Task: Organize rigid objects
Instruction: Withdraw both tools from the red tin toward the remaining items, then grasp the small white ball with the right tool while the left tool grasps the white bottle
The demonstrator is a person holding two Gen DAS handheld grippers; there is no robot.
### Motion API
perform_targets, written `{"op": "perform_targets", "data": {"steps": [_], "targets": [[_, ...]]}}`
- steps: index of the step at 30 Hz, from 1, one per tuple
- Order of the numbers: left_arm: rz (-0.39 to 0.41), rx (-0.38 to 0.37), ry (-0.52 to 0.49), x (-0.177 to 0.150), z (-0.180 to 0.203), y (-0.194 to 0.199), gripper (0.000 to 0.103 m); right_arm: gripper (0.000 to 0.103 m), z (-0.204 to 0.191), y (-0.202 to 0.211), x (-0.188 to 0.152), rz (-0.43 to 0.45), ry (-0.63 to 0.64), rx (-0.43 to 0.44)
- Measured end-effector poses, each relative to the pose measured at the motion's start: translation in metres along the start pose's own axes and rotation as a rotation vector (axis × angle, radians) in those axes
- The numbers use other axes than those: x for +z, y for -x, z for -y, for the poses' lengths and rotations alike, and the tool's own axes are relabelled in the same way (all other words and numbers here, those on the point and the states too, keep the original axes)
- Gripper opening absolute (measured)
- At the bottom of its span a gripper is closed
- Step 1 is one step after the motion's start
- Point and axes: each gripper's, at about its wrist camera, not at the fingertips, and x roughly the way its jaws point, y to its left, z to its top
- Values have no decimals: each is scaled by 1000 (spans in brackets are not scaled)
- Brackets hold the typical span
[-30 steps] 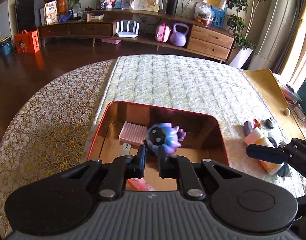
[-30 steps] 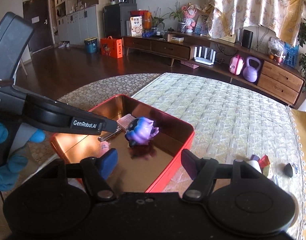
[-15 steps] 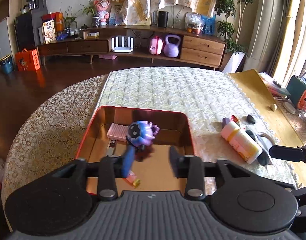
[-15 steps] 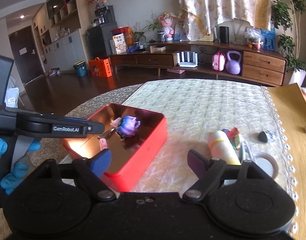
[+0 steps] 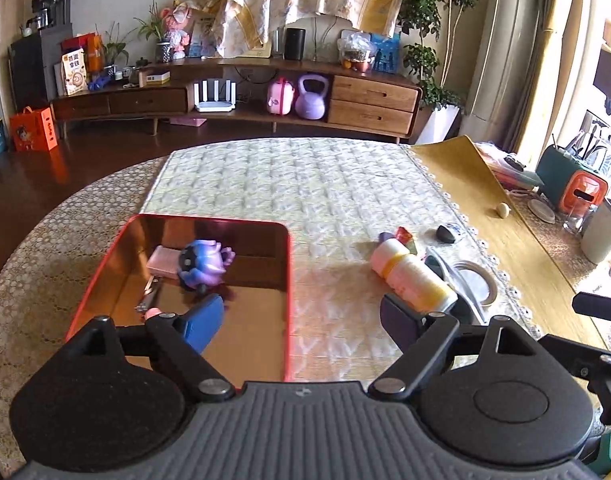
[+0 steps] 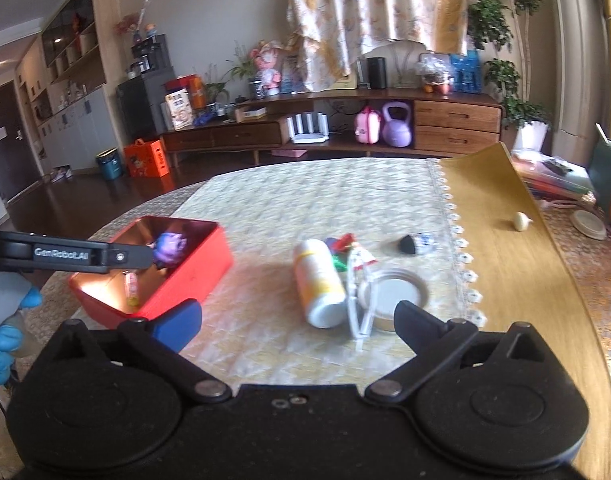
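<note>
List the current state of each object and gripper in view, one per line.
Red box: open, lidless, on the table.
Purple toy: inside the box, released.
Pink block: inside the box, behind the toy.
White and yellow bottle: lying on its side on the cloth, outside the box.
Round lid: flat on the cloth beside the bottle.
Left gripper: jaws opening, nothing between them.
Right gripper: jaws opening, nothing held.

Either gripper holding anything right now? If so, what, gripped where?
Nothing held. Left gripper jaws are opening, empty; the purple toy lies in the red tin. Right gripper jaws are opening, nothing between them.
</note>
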Motion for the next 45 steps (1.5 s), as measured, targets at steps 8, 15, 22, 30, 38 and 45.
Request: {"op": "perform_targets", "data": {"steps": [8,15,22,30,38,45], "targets": [[-17,9,-27,12,42,-27,86,103,62,0,11,20,-38,-109],[-79,38,-38,21,73,-66,86,103,105,-14,5,10,-61,-160],[-122,68,-9,31,90,-104,86,103,151,-35,20,3,-68,-236],[-180,96,49,36,97,-146,86,103,187,-70,38,1,-59,-287],[-193,83,107,29,98,-167,86,99,228,-126,54,-1,-71,-362],[-215,47,157,21,98,-177,86,83,256,-170,61,-19,-121,-378]]}}
